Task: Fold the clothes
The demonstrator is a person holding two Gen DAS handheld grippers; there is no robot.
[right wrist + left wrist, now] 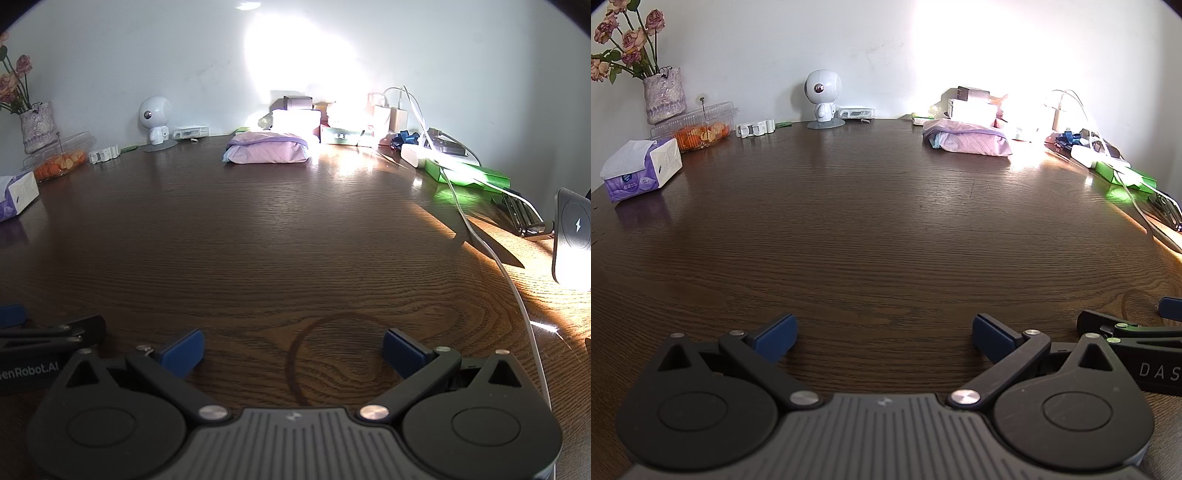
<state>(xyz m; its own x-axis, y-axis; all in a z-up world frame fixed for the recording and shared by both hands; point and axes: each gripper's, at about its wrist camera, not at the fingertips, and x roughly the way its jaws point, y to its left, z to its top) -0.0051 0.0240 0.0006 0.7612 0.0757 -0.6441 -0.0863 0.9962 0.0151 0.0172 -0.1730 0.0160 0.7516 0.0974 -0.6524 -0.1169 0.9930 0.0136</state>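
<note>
Left tool (884, 334) and right tool (293, 349) hovering side by side over bare tabletop (879, 221), jaws spread, gripping nothing. Pink folded garment (267, 150) lying far back near wall; likely soft, light, limp; pinching an edge seems best.

pink dotted bundle (267, 148) | folded flat | table's far edge, near wall

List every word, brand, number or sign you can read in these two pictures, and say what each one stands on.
"DAS", cut off by the picture edge: on the right claw body, seen from the left wrist.
"enRobot.AI", start cut off: on the left claw body, seen from the right wrist.
Lightning-bolt sign: on the black charging stand.
Print on the purple tissue box: too small to read.
Print on the green-labelled box: blurred by glare.
</note>
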